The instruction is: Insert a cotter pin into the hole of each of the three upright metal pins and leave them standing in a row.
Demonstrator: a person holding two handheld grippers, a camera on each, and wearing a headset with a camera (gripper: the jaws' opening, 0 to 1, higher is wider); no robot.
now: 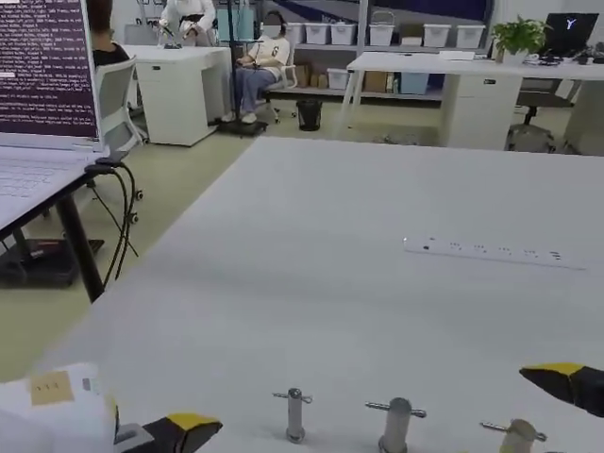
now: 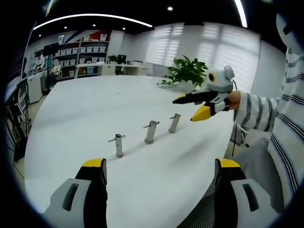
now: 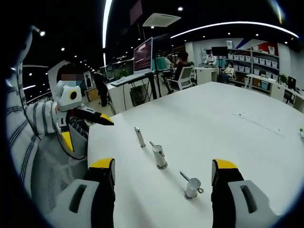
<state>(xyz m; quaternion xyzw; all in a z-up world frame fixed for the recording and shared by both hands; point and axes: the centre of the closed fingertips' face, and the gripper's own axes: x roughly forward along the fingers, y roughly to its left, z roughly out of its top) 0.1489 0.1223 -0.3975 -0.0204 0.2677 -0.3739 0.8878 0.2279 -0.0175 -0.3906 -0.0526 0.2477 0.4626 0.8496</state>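
Three metal pins (image 1: 395, 427) stand in a row, power strip (image 1: 491, 253) well beyond.

Pretty sure this is looking like an open-plan office, kinda half lab. White desks (image 1: 179, 90) and rolling chairs (image 1: 115, 94) are standing all around, someone (image 1: 262, 61) is sitting at the back, storage bins (image 1: 382, 35) are lining the shelves, a laptop (image 1: 42, 66) is showing terminal text, a potted plant (image 1: 517, 36) is sitting on a desk, and a power strip (image 1: 491, 253) is lying on the big white surface (image 1: 311, 217).
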